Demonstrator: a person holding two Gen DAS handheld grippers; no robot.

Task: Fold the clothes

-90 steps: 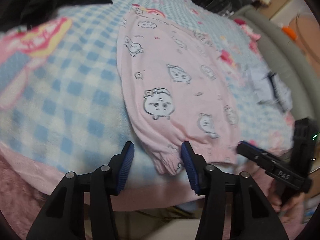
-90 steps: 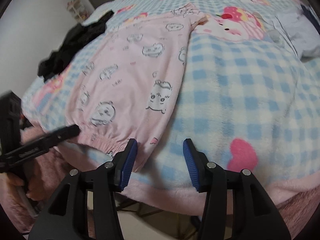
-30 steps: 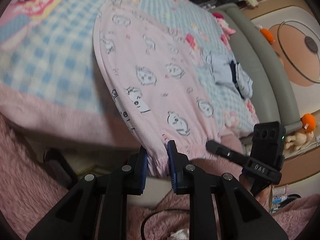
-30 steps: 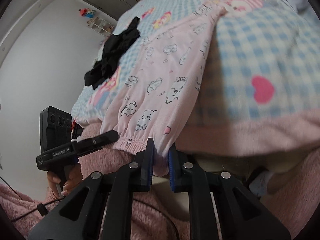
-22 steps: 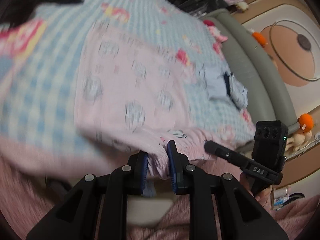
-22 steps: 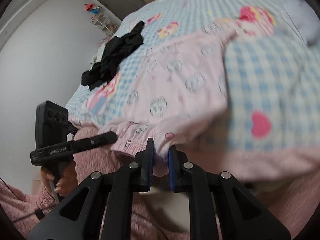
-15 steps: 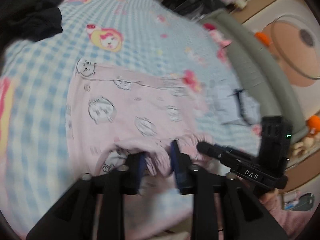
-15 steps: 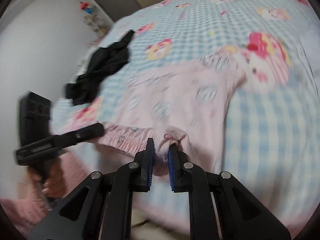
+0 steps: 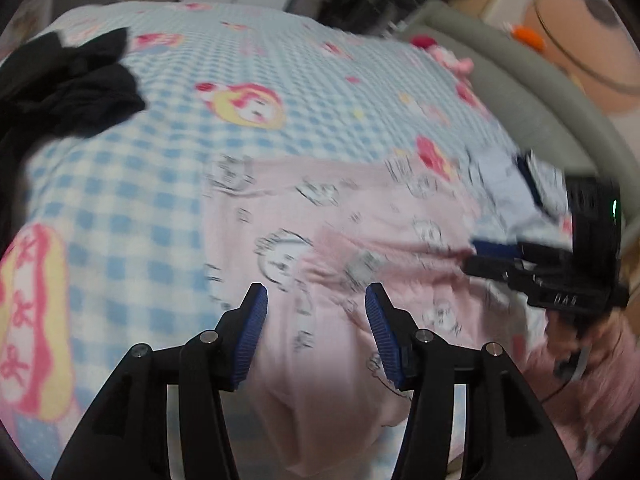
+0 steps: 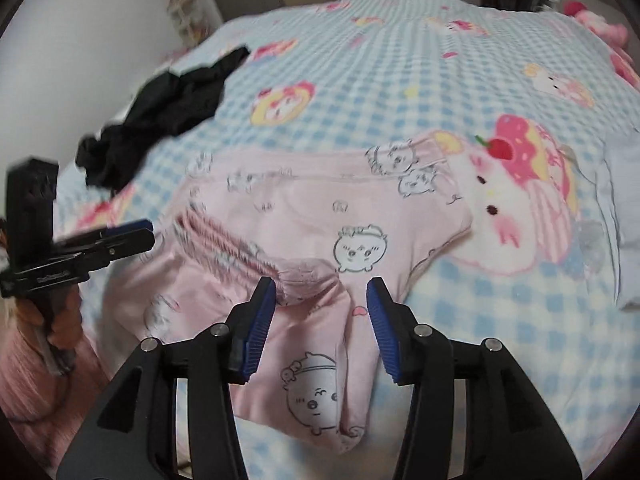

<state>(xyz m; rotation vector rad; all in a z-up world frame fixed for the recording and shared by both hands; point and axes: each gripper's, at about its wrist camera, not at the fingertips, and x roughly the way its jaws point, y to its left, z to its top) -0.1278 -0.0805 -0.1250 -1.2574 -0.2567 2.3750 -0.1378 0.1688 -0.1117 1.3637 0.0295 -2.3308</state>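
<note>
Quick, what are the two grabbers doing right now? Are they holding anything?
Left gripper: open, holding nothing, above the pink pajama pants.
Right gripper: open, holding nothing, the pants' gathered cuff lying loose between its jaws.

Pink pajama pants (image 10: 312, 216): soft matt knit cloth w/ printed cartoon faces; gathered elastic cuff (image 10: 304, 276) just ahead of right gripper (image 10: 322, 300), ribbed and puckered. Blanket (image 10: 500, 312) under the pants: fluffy fleece, blue-white check, matt, napped. Black garment (image 10: 168, 108) far left of that gripper: thin dull cloth, crumpled. Both grippers, incl. left gripper (image 9: 316, 312): matt black plastic arms, blue ribbed pads (image 10: 262, 320), rubbery-looking, w/ small shiny metal screw heads. Sleeve (image 10: 28, 376) at left edge: fuzzy pink plush. Grey bed surround (image 9: 532, 92) far right of left gripper: smooth, matt, padded-looking.
</note>
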